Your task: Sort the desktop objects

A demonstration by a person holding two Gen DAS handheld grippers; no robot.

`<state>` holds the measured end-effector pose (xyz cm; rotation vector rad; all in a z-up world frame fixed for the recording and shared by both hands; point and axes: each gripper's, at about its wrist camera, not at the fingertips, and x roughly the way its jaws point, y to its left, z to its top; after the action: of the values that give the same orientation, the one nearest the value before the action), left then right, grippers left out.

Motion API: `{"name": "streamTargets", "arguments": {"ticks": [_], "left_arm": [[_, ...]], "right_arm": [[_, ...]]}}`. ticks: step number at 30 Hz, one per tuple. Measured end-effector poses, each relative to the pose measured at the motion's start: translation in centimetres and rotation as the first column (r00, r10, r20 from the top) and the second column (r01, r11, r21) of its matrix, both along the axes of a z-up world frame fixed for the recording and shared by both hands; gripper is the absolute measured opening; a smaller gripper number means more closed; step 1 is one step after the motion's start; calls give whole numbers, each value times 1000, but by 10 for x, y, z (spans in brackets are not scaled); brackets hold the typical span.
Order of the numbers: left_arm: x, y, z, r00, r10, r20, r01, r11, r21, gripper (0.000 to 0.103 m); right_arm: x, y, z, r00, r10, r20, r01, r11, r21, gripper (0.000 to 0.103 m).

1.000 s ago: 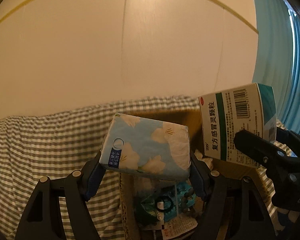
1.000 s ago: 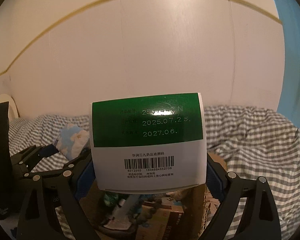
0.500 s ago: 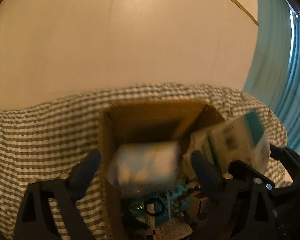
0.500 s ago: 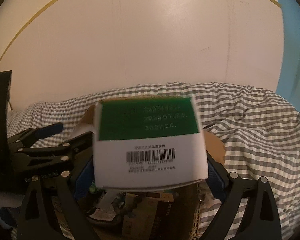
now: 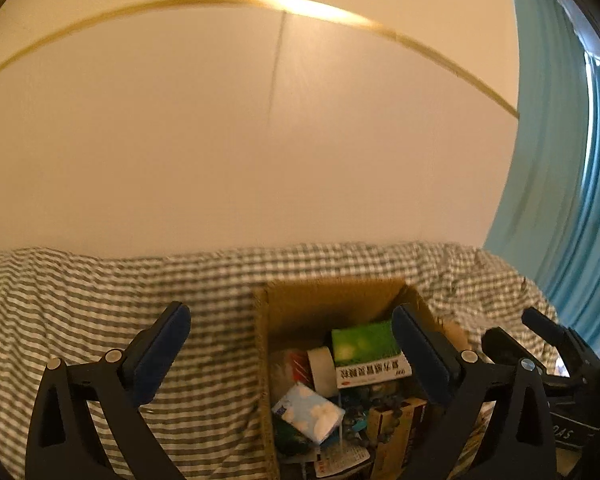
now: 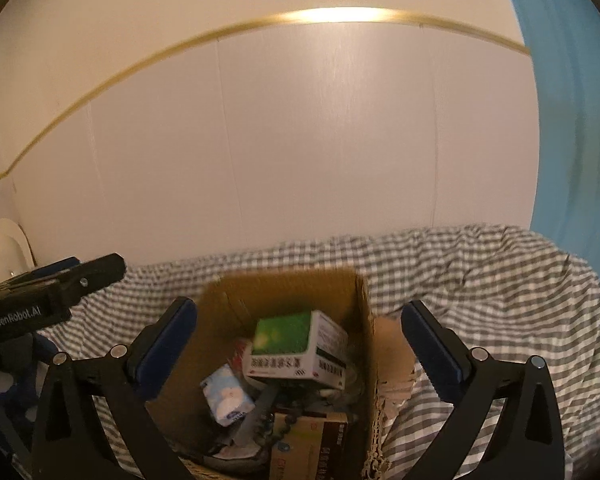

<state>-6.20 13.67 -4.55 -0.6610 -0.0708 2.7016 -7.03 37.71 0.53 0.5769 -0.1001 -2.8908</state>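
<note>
Currently, contents as follows.

Box [image 5: 300, 300]: open brown cardboard, standing on gingham cloth [image 5: 120, 300] before a pale panelled wall [image 5: 260, 140]; blue curtain [image 5: 560, 180] to the right.

Medicine carton [image 6: 296, 350]: white with a green end, lying tilted on top of the heap inside the box; red and black Chinese print along its side, too small to read; barcode-like stripes on the right face.

Tissue pack [image 6: 228, 396]: light blue with white flowers, small dark-blue label, in the box left of and below the carton.

Tape roll [image 5: 322, 370]: pale, on edge, beside the carton.

Left gripper [image 5: 290, 354]: jaws have just been opening, now spread wide, nothing between them; body lettered "GenRobot.AI" in the right wrist view.

Right gripper [image 6: 300, 350]: jaws likewise just opened, wide, gripping nothing, the carton lying loose beyond them.
</note>
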Motion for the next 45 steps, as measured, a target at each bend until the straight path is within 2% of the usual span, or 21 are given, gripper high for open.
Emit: {"name": "streamTargets", "arguments": {"ticks": [4,9,15,24,28,37,45], "left_arm": [[18,-14,22,997,36,-64,-34,999,33,103],[45,-46,37,980,172,-104,-169,985,36,103],[79,-87,47,971,189,-149,-186,982,38,103],[112,-136,22,952,227,-204,-238,971,-30,103],[114,-146,4,950,222,-221,-232,972,-22,103],[106,-160,-16,950,262,-170,-272,962,-37,103],[106,-165,-21,945,287,-160,-294,956,-23,103]], "right_arm": [[15,0,18,999,-12,-47,12,1000,-7,103],[45,-18,37,996,-23,-82,22,1000,-13,103],[87,-48,43,995,-10,-99,12,1000,16,103],[119,-85,35,995,9,-98,-4,999,48,103],[124,-100,31,993,11,-114,-3,998,71,103],[124,-122,15,992,33,-118,-21,995,100,103],[125,-125,12,992,46,-117,-36,995,92,103]]}}
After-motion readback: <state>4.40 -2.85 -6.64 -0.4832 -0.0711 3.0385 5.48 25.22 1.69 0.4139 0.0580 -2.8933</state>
